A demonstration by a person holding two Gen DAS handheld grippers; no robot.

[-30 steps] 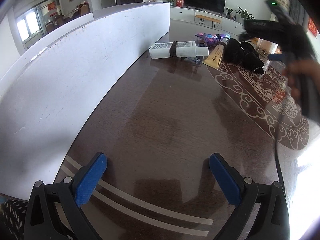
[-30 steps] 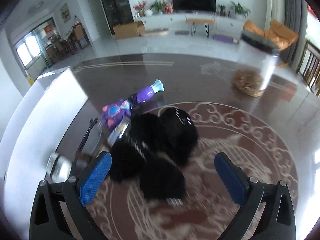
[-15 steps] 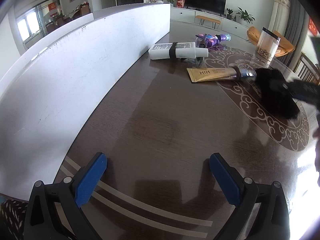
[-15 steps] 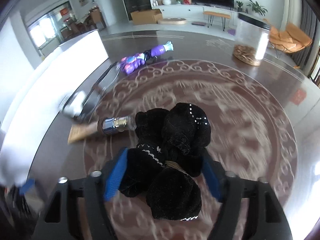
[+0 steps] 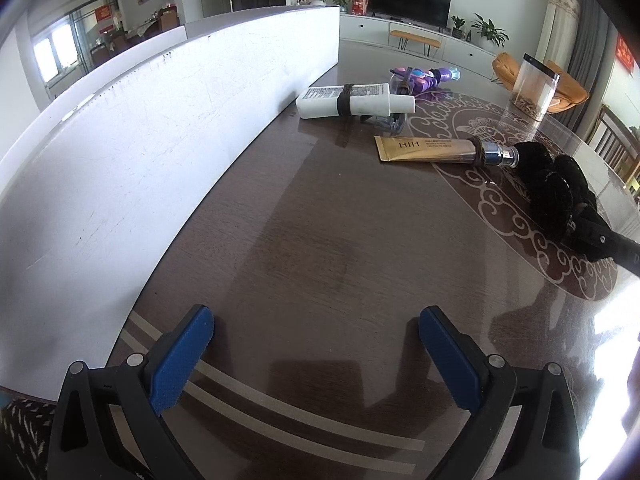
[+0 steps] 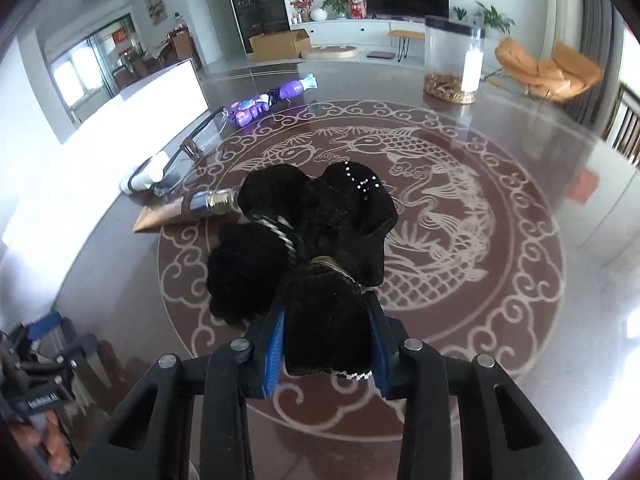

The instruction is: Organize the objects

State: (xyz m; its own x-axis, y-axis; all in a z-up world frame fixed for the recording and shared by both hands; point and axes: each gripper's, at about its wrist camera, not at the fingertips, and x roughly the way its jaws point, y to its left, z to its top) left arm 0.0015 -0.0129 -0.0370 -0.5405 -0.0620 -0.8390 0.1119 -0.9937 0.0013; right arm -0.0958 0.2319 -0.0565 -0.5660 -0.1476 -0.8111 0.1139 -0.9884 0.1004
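**Right gripper closing on a black velvet bundle on a patterned table**

A dark, glossy table (image 6: pixel 520 152) with a pale fish-and-cloud medallion in its middle fills both views. Near the centre of the medallion lies a bundle of black velvet scrunchies (image 6: pixel 320 240), fluffy lobes tied together, one lobe dotted with tiny sparkling studs. The right gripper (image 6: pixel 326 350) has its two blue-padded fingers on either side of the nearest lobe; the jaws are closing, and the pads already press against the fabric on both sides, leaving only a narrow gap filled by the velvet.

Just to the left of the bundle, touching it, lies a gold tube (image 5: pixel 424 149) with a silver cap, flat on the table. Farther away and to the left is a white bottle (image 5: pixel 352 100) on its side with a dark band around it, close to a long white board (image 5: pixel 160 140) that stands upright along the table's left edge. Beyond the bottle is a purple toy (image 6: pixel 272 100). At the far right of the table stands a clear jar (image 6: pixel 454 60) with a dark lid and brownish contents at the bottom.

The left gripper (image 5: pixel 316 360) hovers over bare table at the near left, well apart from every object. Its blue pads stand wide apart with nothing between them.
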